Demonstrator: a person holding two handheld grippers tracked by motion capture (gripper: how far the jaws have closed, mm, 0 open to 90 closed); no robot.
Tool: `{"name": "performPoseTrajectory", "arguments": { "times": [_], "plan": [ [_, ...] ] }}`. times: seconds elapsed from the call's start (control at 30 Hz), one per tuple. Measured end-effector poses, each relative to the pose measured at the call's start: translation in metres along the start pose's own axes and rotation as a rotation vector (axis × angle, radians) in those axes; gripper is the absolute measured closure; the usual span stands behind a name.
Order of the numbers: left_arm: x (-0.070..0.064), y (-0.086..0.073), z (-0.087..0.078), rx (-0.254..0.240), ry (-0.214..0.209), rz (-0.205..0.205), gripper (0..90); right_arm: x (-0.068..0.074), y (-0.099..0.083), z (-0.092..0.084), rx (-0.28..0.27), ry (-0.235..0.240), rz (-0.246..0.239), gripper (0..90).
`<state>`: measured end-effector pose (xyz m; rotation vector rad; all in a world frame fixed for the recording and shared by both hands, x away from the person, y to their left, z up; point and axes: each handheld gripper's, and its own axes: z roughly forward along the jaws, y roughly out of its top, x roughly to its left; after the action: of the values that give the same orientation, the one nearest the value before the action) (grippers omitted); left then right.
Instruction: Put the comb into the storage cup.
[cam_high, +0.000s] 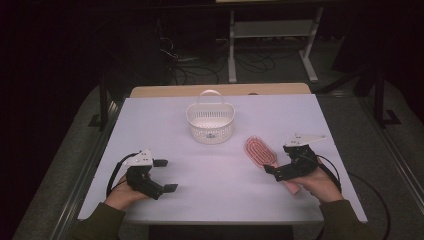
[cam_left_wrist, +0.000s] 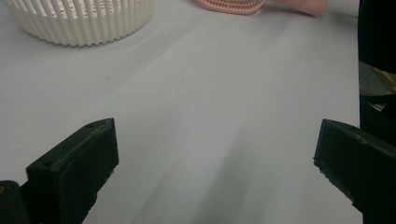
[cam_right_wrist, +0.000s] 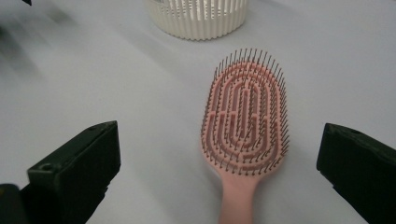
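The right gripper (cam_high: 281, 161) was held over the near right part of the white table (cam_high: 220, 195), its jaws spread wide and nothing gripped between them; in the right gripper view the pink hairbrush (cam_right_wrist: 245, 121) was seen lying flat on the table, bristles up, between the two jaws but nearer the right-hand one, its handle running back toward the gripper and its oval head pointing away; no jaw was seen touching it; in the high view the right gripper was placed over the brush's handle end, with the head (cam_high: 260, 151) lying just ahead of it and to its left; the white slatted basket (cam_high: 210, 121), upright with its handle raised, was set farther ahead of that gripper and to its left, well beyond the brush head; the left gripper (cam_high: 165, 175) was held low over the near left part of the table, jaws likewise wide apart with only bare table between them; from its own view the basket (cam_left_wrist: 81, 21) was seen far ahead to the left and the brush's edge (cam_left_wrist: 231, 5) far ahead
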<state>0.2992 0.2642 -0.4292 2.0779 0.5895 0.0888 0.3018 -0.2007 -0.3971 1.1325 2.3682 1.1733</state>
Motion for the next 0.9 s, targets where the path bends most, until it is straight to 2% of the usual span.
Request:
{"name": "performPoseTrajectory", "arguments": {
  "times": [0.37,0.63,0.8,0.9],
  "plan": [
    [0.0,0.0,0.0,-0.001,0.0,-0.002,0.0,-0.009,0.019,0.009,0.008,0.0,0.009,0.0],
    [0.0,0.0,0.0,-0.001,-0.003,-0.003,0.0,-0.015,0.031,0.012,-0.013,-0.017,0.019,0.0],
    [0.0,0.0,0.001,0.001,-0.004,-0.003,0.0,-0.017,0.036,0.018,-0.018,-0.021,0.033,0.0],
    [0.0,0.0,0.0,-0.001,-0.002,-0.003,0.0,-0.016,0.035,0.021,-0.001,-0.031,0.033,0.0]
  ]
}}
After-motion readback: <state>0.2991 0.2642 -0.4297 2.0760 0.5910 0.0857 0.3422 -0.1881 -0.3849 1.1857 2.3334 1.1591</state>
